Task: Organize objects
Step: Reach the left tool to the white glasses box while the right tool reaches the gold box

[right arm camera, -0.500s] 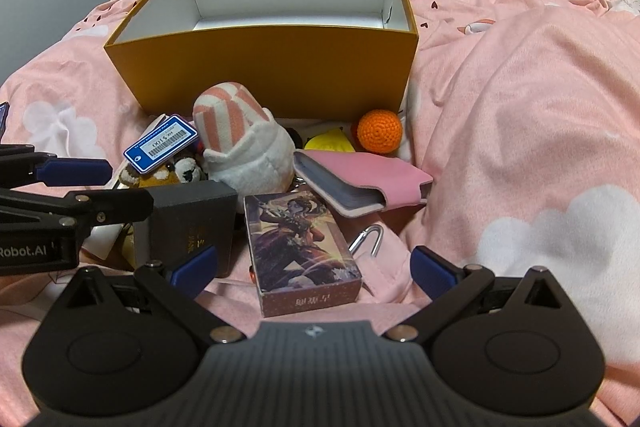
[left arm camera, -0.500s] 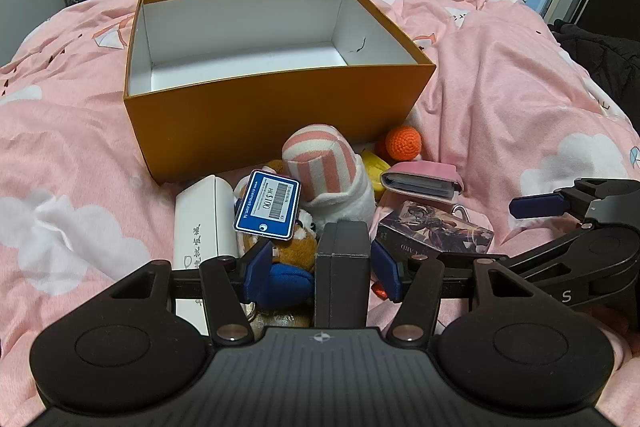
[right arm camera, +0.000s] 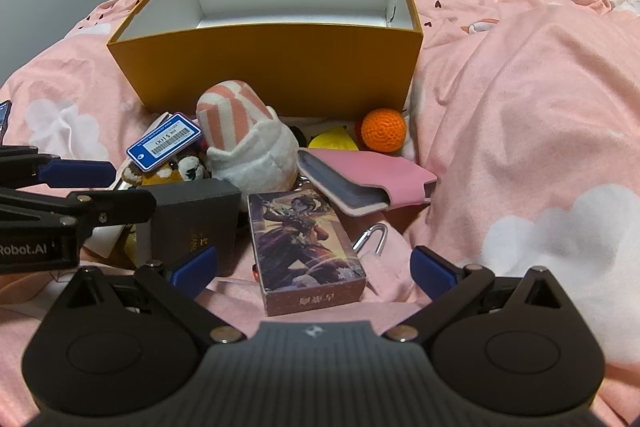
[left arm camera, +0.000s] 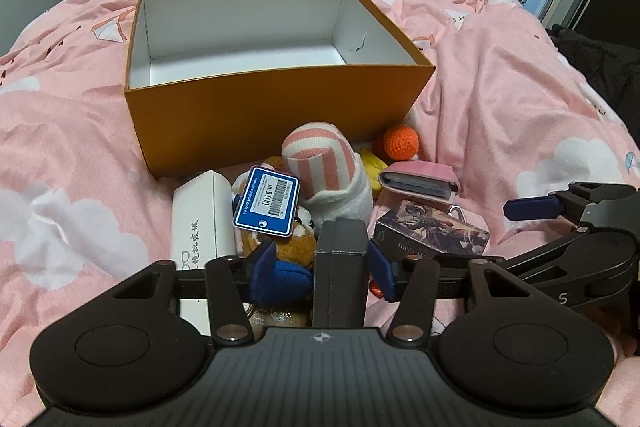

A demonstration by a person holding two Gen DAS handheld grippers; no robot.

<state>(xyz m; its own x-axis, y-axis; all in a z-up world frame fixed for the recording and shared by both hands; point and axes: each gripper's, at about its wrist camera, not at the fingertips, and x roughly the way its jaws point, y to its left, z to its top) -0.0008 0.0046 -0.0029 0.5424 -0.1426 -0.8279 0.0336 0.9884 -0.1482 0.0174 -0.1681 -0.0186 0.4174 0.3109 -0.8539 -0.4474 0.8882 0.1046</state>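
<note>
Almost nothing has moved since the earlier frame. Both grippers hang in the same spots and the toys lie just as they did.

The left gripper is spread part way around a black box. Its right pad looks to be right at the box's side. Its left pad is a little apart from the box, by a blue plush bit. So the box sits between the jaws but is not pinched.

The right gripper is spread as wide as it goes. A card box with a picture on top lies flat between its pads, and neither pad touches it. A metal clip lies just right of the card box.

A little farther away is a pink wallet. Left of it sits a striped plush. A blue tag rests on a brown plush. A white case lies at the left of the pile.

Behind them are a yellow toy and an orange ball, close to the big box.

The big orange box stands open behind the pile. It is white inside, with nothing in it. All of it sits on a pink blanket with white clouds.
</note>
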